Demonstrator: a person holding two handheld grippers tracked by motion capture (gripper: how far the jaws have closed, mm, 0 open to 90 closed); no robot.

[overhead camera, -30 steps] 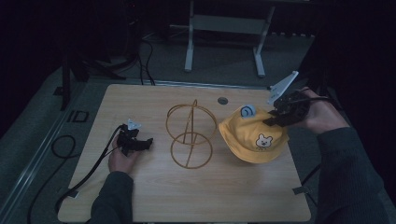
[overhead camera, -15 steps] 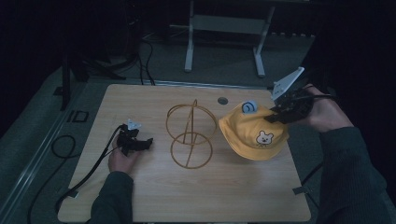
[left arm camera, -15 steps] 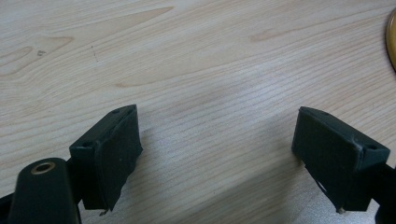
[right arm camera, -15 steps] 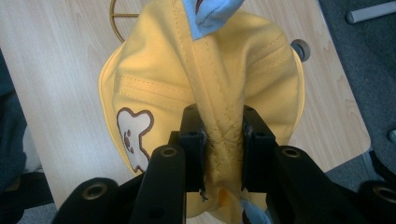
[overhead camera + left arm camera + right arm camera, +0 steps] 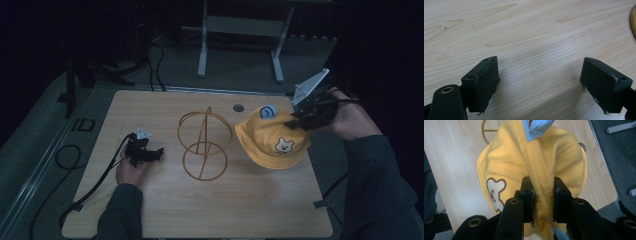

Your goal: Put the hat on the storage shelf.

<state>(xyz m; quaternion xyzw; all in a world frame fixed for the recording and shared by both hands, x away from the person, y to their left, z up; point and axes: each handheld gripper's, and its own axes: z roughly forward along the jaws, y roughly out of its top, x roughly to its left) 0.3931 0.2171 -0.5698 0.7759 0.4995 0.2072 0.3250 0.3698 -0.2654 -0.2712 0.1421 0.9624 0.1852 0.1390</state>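
Right hand point(image 5: 350, 117): raised over the table's right edge, forearm in a dark sleeve coming in from the lower right, wrist turned inward toward the hat.
Right gripper point(image 5: 543, 195): jaws pinched tight on a ridge of yellow fabric at the hat's crown; the grey plate tilts up and away in the high view.
Yellow hat point(image 5: 272, 137): on the right part of the wooden table point(image 5: 150, 107), lifted at its right side by the grip, bear face toward the near edge, blue patch on top.
Left hand point(image 5: 131, 170): resting low on the table's left part, forearm entering from the bottom.
Left gripper point(image 5: 541, 82): jaws spread wide, nothing between them, bare wood beneath; its cable trails off to the left.
Wire stand point(image 5: 204, 145): gold rings and upright, between the two grippers, just beside the hat.
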